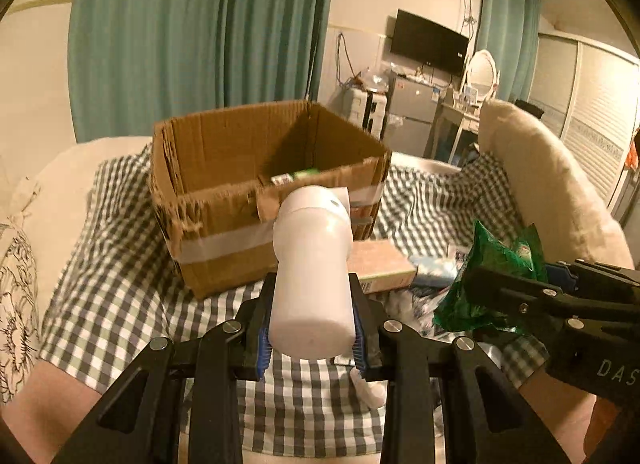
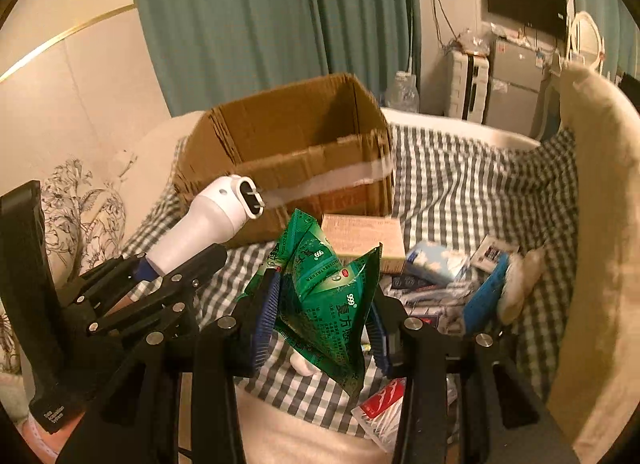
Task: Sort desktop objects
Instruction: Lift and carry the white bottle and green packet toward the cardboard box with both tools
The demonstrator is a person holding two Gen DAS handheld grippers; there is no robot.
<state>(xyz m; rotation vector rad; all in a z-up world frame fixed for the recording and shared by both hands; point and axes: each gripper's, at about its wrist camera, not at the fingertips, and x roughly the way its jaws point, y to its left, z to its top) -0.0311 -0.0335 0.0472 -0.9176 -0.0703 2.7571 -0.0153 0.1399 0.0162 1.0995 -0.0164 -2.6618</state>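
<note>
A smooth white plastic cylindrical device with a narrowed neck and a slotted oval head [image 1: 312, 264] was gripped by the left gripper [image 1: 311, 328], its blue-padded jaws partly closed against the sides of the body near its flat base. The device was held clear of the green-and-white checked cloth [image 1: 120, 288], its head pointing toward the open brown cardboard box banded with white tape [image 1: 224, 191], which stood on the cloth just ahead. A crumpled green foil sachet pack with white printing [image 2: 324, 296] was clamped between the partly closed jaws of the right gripper [image 2: 320, 320] and hung above the cloth. On the cloth to the right of the box, a flat beige carton [image 2: 362, 236] was seen lying beside a light blue tissue packet [image 2: 436, 260] and a heap of small packets. A small green-labelled item [image 1: 306, 173] could be seen inside the box.
</note>
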